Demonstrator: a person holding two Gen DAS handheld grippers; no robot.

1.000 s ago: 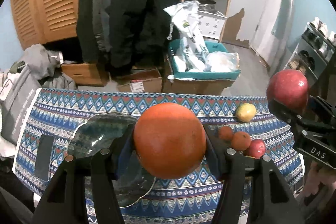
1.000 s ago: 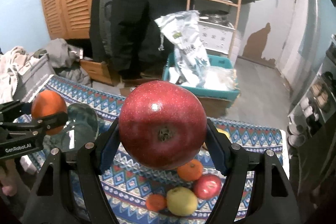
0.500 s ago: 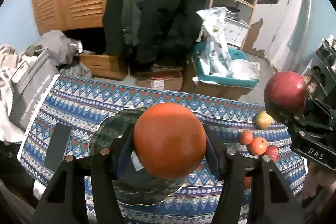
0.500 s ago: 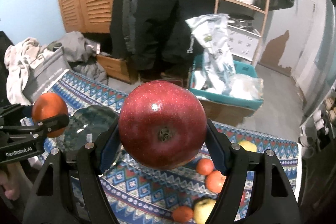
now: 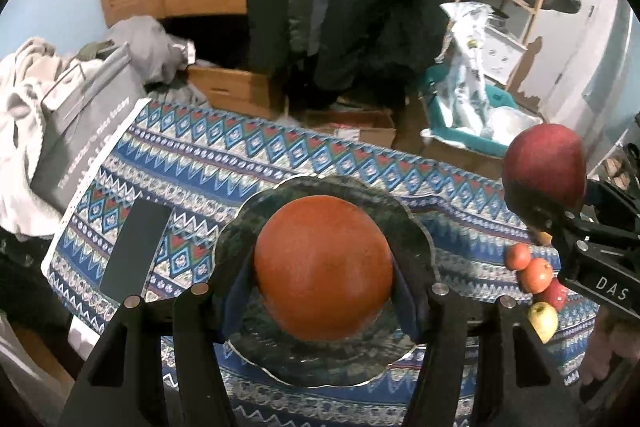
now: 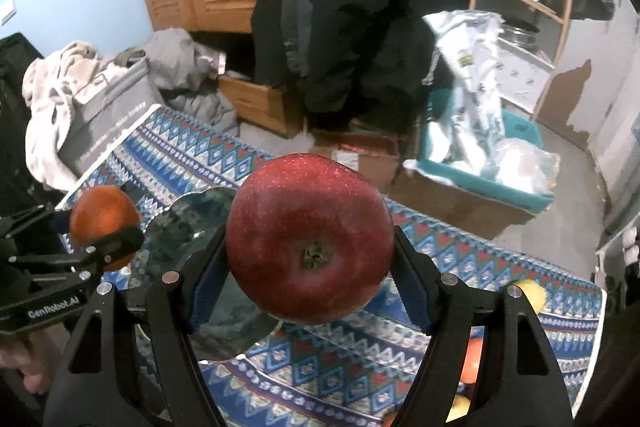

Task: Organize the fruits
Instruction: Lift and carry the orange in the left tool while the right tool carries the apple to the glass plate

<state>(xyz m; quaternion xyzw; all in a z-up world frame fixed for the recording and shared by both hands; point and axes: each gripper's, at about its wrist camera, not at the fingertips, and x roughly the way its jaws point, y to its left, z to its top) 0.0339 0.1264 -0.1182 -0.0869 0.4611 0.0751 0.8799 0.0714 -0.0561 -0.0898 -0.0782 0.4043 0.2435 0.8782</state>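
1. An orange (image 5: 323, 267) is pinched between the pads of the left gripper (image 5: 322, 291), held above a dark scalloped glass plate (image 5: 416, 227) on the patterned tablecloth (image 5: 240, 163).
2. A red apple (image 6: 309, 238) is clamped by the right gripper (image 6: 310, 291), its dried calyx end turned toward the camera, its axis along the fingers.
3. Only in the left wrist view is a row of small fruit (image 5: 536, 275) seen whole beside the plate, ending in a yellow-green apple (image 5: 543, 319).
4. "DAS" is read on the right gripper, "GenRobot.AI" on the left; the grey box (image 5: 80, 131) lettering is illegible.
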